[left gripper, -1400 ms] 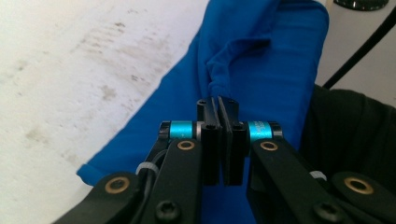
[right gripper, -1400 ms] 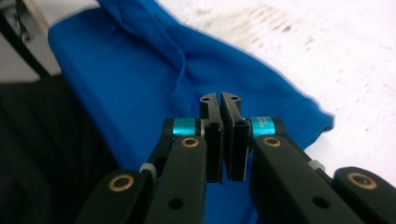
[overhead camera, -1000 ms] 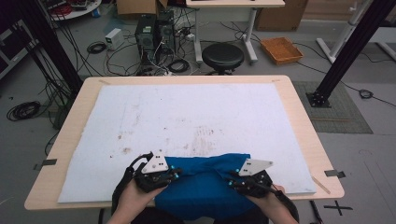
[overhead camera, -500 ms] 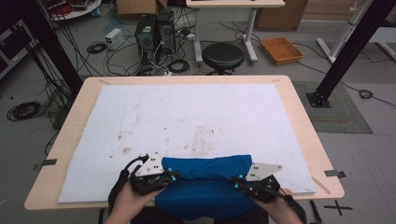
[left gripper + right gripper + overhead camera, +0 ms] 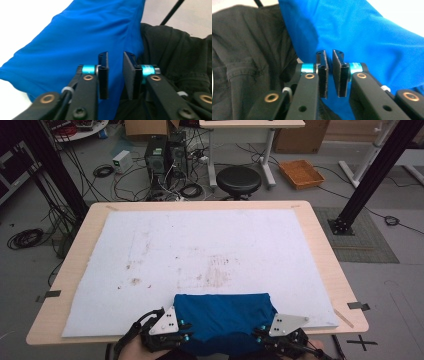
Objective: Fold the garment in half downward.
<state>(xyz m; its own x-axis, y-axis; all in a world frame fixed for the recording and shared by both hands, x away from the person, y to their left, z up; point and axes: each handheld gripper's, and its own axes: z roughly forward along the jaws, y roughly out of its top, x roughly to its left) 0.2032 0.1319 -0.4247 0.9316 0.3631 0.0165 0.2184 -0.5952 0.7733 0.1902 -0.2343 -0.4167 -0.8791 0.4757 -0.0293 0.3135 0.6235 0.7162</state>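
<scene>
Both grippers' jaws gape beside blue cloth.

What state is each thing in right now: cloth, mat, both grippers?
Blue cloth: bunched at the near table edge, partly hanging off.
White mat: flat, stained, far part bare.
Left gripper: jaws slightly apart, nothing clamped, cloth beyond them.
Right gripper: narrow gap between jaws, nothing held.
</scene>
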